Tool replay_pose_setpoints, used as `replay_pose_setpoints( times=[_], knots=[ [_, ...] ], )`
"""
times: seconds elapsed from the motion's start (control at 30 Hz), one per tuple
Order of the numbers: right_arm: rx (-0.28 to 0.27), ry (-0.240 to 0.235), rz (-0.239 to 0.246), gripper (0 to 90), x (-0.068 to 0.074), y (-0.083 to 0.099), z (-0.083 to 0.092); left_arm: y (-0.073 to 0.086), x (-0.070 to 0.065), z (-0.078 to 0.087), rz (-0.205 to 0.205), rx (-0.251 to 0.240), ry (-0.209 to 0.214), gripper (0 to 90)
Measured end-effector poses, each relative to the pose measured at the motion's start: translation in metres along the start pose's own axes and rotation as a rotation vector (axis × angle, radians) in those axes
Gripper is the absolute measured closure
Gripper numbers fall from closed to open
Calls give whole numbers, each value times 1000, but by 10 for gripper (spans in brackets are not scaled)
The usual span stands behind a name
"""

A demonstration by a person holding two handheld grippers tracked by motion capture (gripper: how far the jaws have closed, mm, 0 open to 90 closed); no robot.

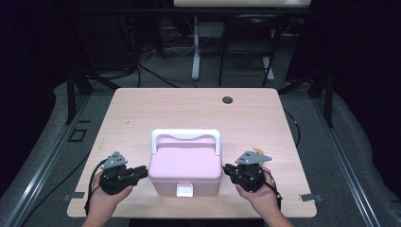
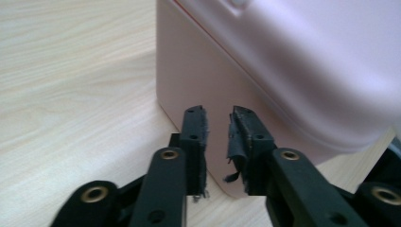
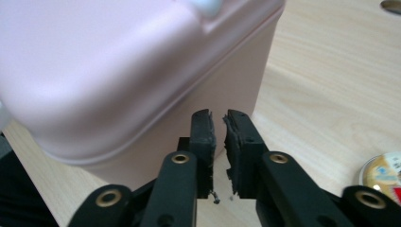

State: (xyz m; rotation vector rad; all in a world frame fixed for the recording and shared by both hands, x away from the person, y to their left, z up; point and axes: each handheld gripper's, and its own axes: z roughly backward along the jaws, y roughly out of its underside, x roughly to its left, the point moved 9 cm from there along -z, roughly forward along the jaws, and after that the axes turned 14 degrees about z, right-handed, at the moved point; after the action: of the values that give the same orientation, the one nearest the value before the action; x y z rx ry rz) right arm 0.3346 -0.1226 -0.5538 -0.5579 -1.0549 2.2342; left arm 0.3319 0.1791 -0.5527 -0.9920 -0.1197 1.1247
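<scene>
Left gripper (image 1: 140,171): held in left hand (image 1: 105,196), jaws level, pointing inward, narrowly parted, empty. Right gripper (image 1: 228,169): held in right hand (image 1: 259,195), jaws level, pointing inward toward the left gripper, narrowly parted, empty.

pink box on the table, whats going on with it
A person holds a gripper in each hand on either side of a pink lidded box that sits on a wooden table. The left gripper points at the box's left wall and the right gripper at its right wall. Both sets of jaws stand slightly apart with nothing between them. The lid looks closed, its white handle up and white latch facing the person. A small round item lies beside the right gripper.
</scene>
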Motion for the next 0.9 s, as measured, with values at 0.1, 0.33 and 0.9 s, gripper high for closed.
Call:
replay_pose_setpoints(
  times=[0.1,0.33,0.9],
  knots=[
    [-15,-5,2,784,-5,-9,7,-7,1,4,3,-8,0,703],
    [-47,-30,-8,724,-13,-31,23,-32,1,20,16,-50,7,659],
    [-95,-77,-29,615,-15,-65,10,-66,-17,6,-9,-12,56,556]
  ],
)
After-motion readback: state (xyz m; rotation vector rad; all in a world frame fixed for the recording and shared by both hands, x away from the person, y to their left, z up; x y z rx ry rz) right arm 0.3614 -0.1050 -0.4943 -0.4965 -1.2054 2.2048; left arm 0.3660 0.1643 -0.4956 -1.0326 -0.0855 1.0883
